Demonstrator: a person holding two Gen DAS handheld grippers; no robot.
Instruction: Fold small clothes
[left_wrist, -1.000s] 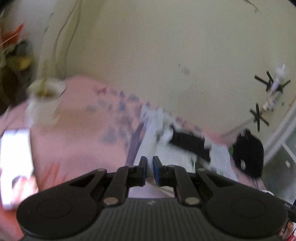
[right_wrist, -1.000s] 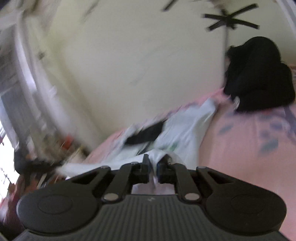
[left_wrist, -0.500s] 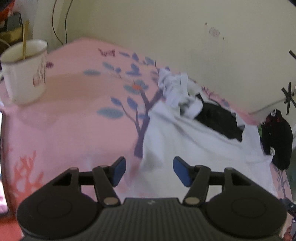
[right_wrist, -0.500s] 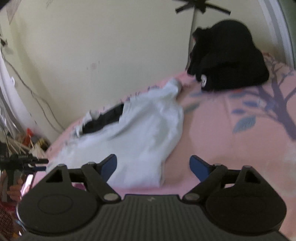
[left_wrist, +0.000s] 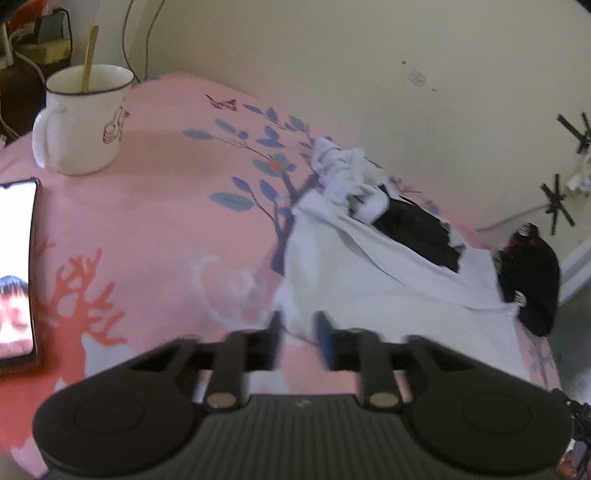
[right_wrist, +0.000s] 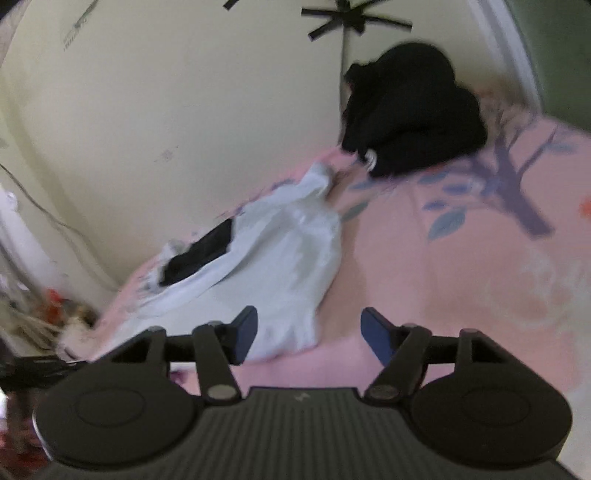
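Note:
A white garment (left_wrist: 373, 280) lies spread on the pink bedsheet (left_wrist: 155, 229), with a black piece (left_wrist: 413, 229) and crumpled white cloth (left_wrist: 343, 173) at its far end. My left gripper (left_wrist: 298, 338) is at the garment's near left corner, its blurred jaws narrowed around the hem with a small gap still showing. In the right wrist view the same garment (right_wrist: 280, 266) lies ahead. My right gripper (right_wrist: 308, 332) is open, its left finger (right_wrist: 243, 328) over the garment's near corner.
A white mug (left_wrist: 83, 118) with a stick in it stands at the far left of the bed. A lit phone (left_wrist: 16, 269) lies at the left edge. A black bundle (right_wrist: 410, 114) sits against the wall, also in the left view (left_wrist: 532, 277).
Both grippers let go of the white garment and it dropped flat on the bed. The left jaws have since narrowed on its near corner. The right jaws have closed a little.

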